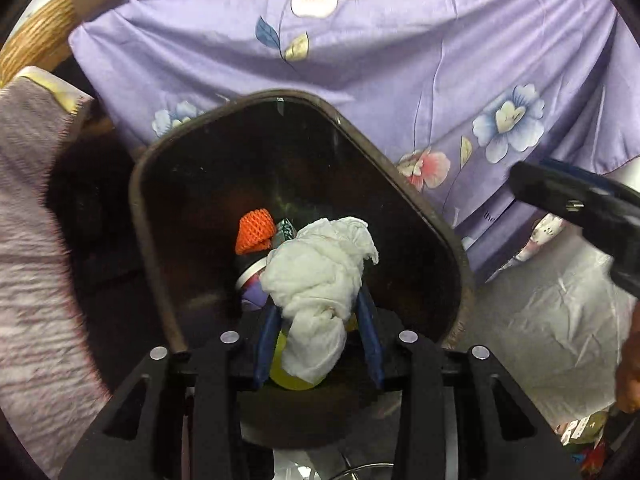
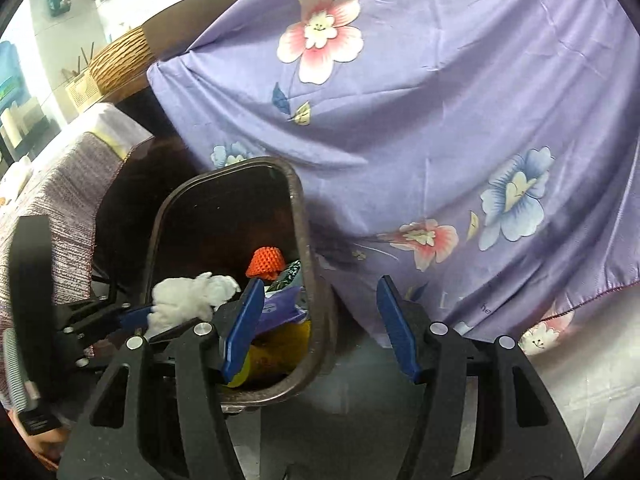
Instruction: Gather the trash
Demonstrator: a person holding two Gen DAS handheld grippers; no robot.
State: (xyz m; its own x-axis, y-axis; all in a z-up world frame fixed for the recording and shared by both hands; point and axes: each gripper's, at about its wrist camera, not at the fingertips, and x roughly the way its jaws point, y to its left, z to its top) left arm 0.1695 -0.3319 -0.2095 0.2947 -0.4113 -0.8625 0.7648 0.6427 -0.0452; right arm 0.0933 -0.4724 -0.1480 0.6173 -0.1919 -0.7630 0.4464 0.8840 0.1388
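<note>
While left gripper pinches white tissue wad over dark bin, right gripper hangs beside bin, jaws apart, empty.

Right gripper with empty, parted jaws beside bin; white tissue between left gripper's jaws.

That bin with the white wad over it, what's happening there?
A person is tidying up rubbish with a hand-held gripper in each hand. The left gripper is clamped on a crumpled white tissue and holds it over the open dark bin. Inside already lie an orange foam net, wrappers and something yellow. The right gripper is open and empty, just beside the bin. A purple flowered cloth hangs behind.
</note>
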